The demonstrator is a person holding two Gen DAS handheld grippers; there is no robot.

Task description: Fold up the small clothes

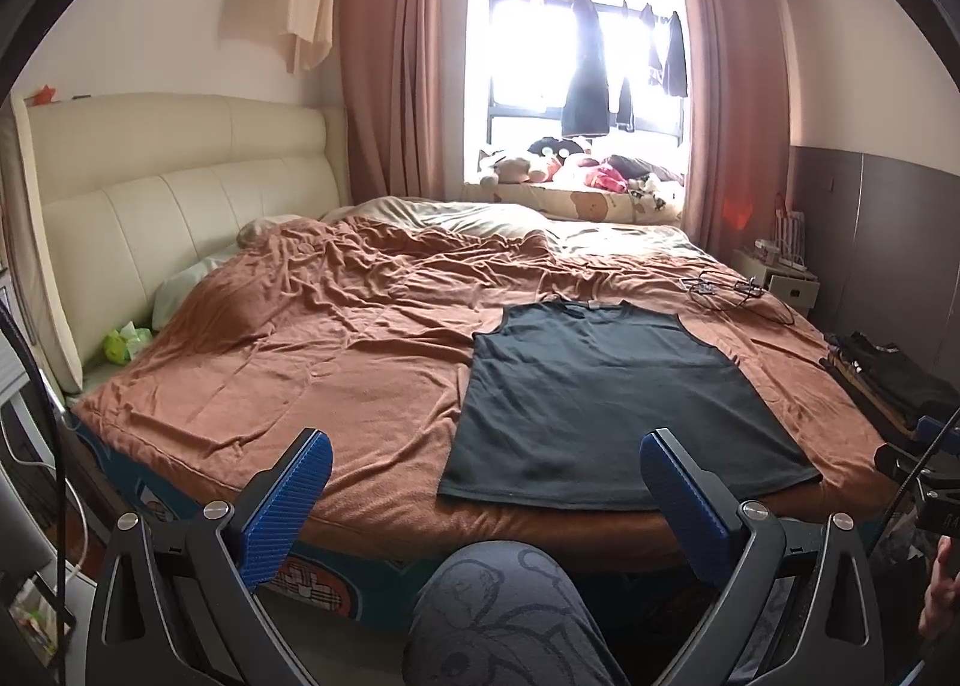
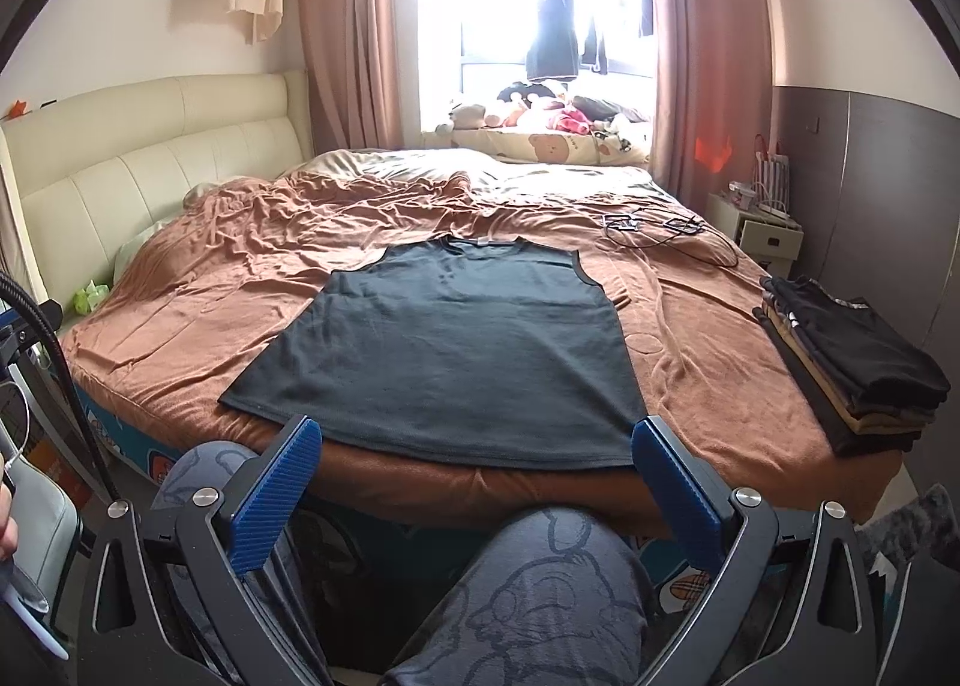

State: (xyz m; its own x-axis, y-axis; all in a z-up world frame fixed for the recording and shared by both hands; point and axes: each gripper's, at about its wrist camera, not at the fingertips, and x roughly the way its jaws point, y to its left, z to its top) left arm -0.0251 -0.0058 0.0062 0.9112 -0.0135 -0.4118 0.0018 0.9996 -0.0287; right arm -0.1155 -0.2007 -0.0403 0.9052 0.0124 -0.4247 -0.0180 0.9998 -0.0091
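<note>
So, from the left: my left hand-held gripper [image 1: 483, 497] hangs short of the bed [image 1: 252, 362], its blue fingers spread wide with nothing between them, pointed at the near edge of the mattress. Just right of that line lies the dark sleeveless top [image 2: 444, 350], spread flat on the brown blanket [image 2: 198, 290], neckline away from me and hem along the bed's near edge. My right hand-held gripper [image 2: 477, 479] is likewise splayed and empty, hovering just before the hem's right corner. Farther right, a stack of folded clothes [image 2: 852, 362] sits near the bed's edge, well apart from the top.

I judge this the start of a fresh fold: the top is laid out but uncreased. Next, I reckon, each gripper should pinch one side of the top, hem and shoulder, and carry it across toward the middle, keeping the cloth taut so it doesn't bunch.
</note>
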